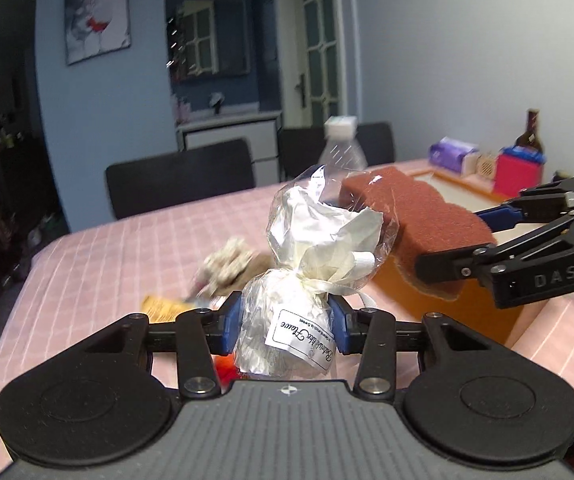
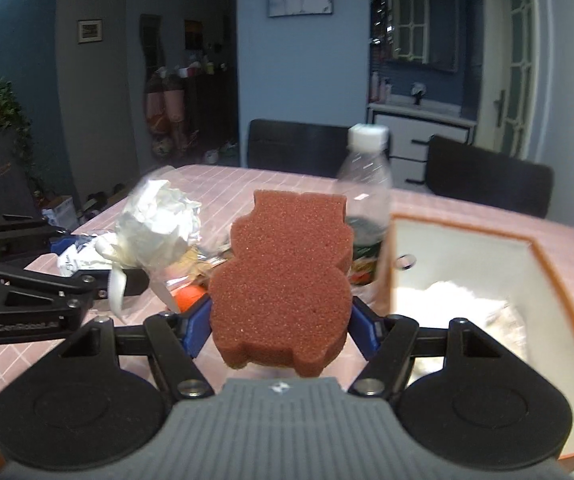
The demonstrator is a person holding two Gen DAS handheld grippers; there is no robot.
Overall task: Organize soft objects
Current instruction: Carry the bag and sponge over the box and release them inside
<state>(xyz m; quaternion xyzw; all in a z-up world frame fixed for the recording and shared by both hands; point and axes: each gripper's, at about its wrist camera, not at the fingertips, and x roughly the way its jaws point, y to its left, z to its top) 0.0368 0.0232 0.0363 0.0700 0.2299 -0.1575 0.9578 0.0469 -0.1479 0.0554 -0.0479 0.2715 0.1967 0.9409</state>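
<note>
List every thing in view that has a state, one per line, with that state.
left hand-held gripper: shut on cellophane pouch
cellophane pouch: tied, held aloft
right hand-held gripper: shut on bear-shaped sponge
bear-shaped sponge: upright, lifted
plastic bottle: capped, standing
orange box: open, white fluffy item inside

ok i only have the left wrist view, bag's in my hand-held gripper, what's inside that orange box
Observer: The right wrist view shows something white and fluffy lying in the orange box.
Operator: what shape is the sponge
Observer: The brown sponge is bear-shaped, gripped at its sides by the right hand-held gripper.
Operator: anything under it
Observer: An orange ball on the table, left of the sponge.
</note>
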